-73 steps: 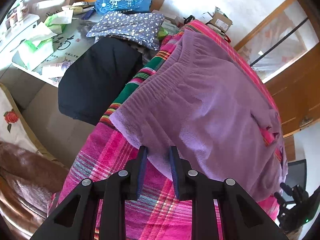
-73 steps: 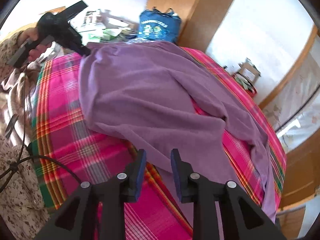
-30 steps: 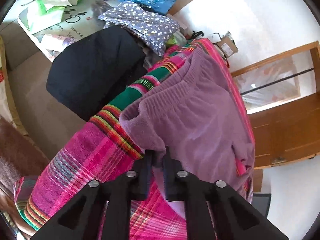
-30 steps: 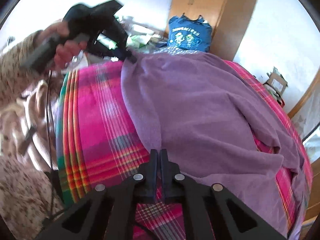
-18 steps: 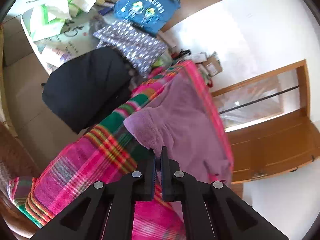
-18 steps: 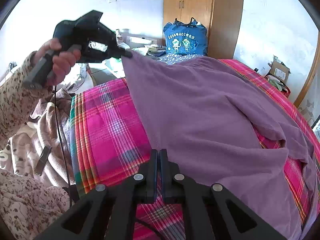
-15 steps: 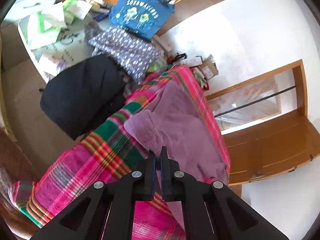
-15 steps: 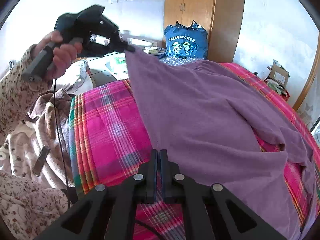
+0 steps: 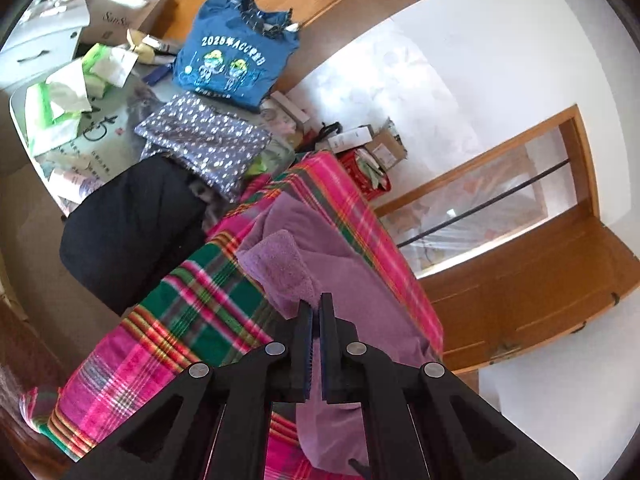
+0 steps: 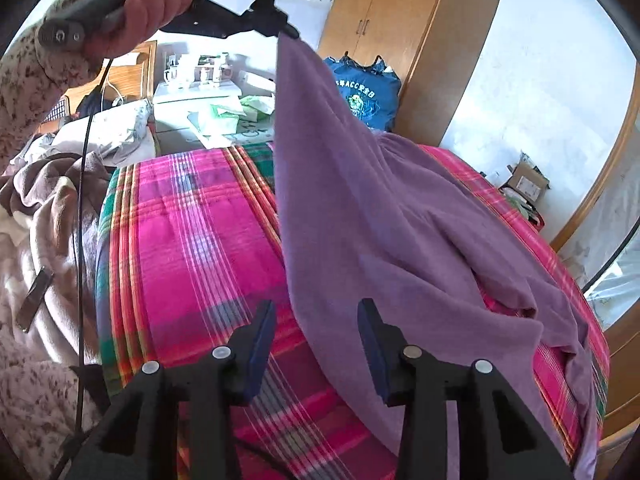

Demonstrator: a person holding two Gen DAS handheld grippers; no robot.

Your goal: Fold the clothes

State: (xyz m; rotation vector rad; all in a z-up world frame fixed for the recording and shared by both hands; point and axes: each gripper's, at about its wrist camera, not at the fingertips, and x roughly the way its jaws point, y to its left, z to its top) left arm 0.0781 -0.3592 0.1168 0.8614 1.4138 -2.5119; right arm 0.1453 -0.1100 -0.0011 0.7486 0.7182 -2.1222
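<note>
1. My left gripper (image 9: 316,312) is clamped on a corner of the purple garment (image 10: 380,216); the cloth's thick hem bunches just in front of my closed fingertips.
2. In my right view, my left hand (image 10: 136,4) holds that gripper high above the plaid bedspread (image 10: 192,240), and the garment hangs from its tip in a taut sloping sheet.
3. The rest of the garment lies spread over the bedspread, running toward its far right edge, with a rumpled fold near that edge.
4. My right gripper (image 10: 316,324) has its jaws opening. The garment's lower edge lies between and under them, but the pads (image 10: 262,332) do not press on it.
5. Beyond the bedspread's far end stands a blue bag (image 9: 236,64) with printed figures, against a wooden wardrobe (image 10: 400,36).
6. Beside the bedspread's far left corner are a spotted cloth (image 9: 200,140) and a black garment (image 9: 128,224), next to a table (image 9: 112,120) strewn with papers.
7. A cardboard box (image 10: 526,180) sits on the floor past the bedspread's right side.
</note>
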